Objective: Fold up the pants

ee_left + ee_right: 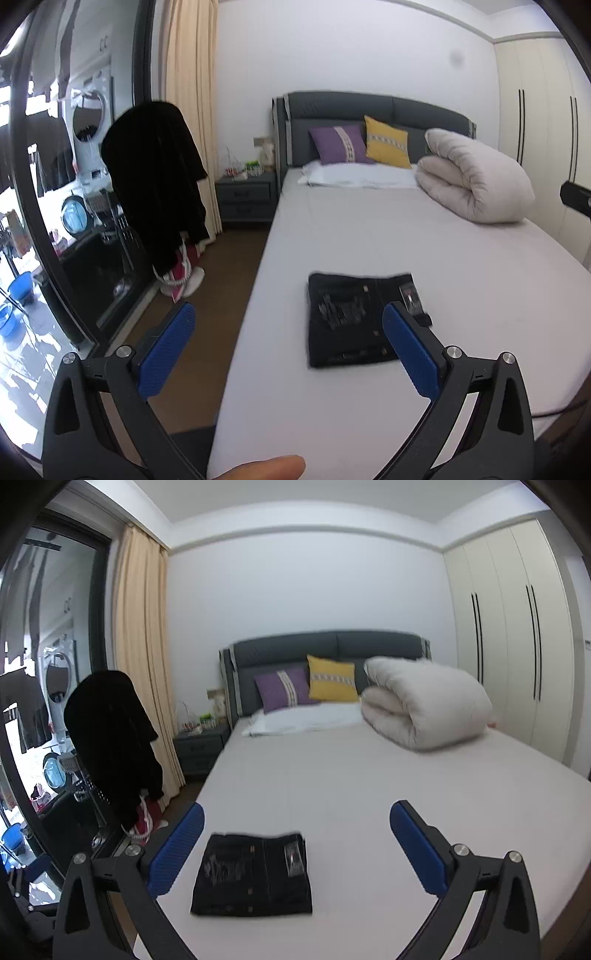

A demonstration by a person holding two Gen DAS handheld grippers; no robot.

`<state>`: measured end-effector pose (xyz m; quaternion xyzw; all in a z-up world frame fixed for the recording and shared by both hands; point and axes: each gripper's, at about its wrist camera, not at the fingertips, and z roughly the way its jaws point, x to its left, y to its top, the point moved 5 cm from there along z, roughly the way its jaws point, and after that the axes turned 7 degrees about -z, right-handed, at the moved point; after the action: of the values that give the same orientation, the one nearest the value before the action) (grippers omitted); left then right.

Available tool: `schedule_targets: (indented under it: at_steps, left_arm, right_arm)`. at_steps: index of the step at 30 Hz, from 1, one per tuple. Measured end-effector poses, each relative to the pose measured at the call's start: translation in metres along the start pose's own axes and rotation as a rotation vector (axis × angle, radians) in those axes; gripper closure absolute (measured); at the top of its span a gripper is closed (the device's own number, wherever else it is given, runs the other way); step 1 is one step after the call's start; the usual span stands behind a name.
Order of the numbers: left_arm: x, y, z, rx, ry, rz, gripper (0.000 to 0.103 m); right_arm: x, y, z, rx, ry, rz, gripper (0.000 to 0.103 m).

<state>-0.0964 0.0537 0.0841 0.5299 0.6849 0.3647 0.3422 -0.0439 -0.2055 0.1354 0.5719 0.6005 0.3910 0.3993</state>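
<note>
The pants (253,875) lie on the bed (369,775) as a compact folded rectangle. Left tool (288,347) and right tool (295,843) are released, empty, clear above. Folding appears complete.

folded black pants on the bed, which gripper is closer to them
Probably left, though it's close. The left gripper hovers open, one finger overlapping the pants; the right gripper hangs open, slightly farther back.
</note>
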Motion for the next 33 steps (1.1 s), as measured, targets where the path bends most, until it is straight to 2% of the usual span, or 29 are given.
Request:
schedule_targets:
  at_steps: [5,9,16,23,33]
  left_arm:
    - [-0.005,-0.032,0.012,0.111,0.005,-0.01,0.0]
    - [-0.005,-0.048,0.029,0.158,0.038,-0.005,0.0]
    - [-0.008,-0.051,0.048,0.174,0.039,0.006,0.0]
    - [-0.006,-0.054,0.071,0.206,0.039,0.01,0.0]
    - [-0.006,-0.063,0.092,0.245,0.047,0.012,0.0]
  right_arm:
    - [0.009,-0.044,0.01,0.106,-0.024,-0.01,0.0]
    - [0.012,-0.071,0.02,0.183,-0.026,-0.008,0.0]
    - [0.026,-0.083,0.021,0.203,-0.041,-0.086,0.0]
    - [0.034,-0.104,0.032,0.287,-0.02,-0.106,0.0]
    - [0.037,-0.115,0.039,0.321,-0.014,-0.113,0.0]
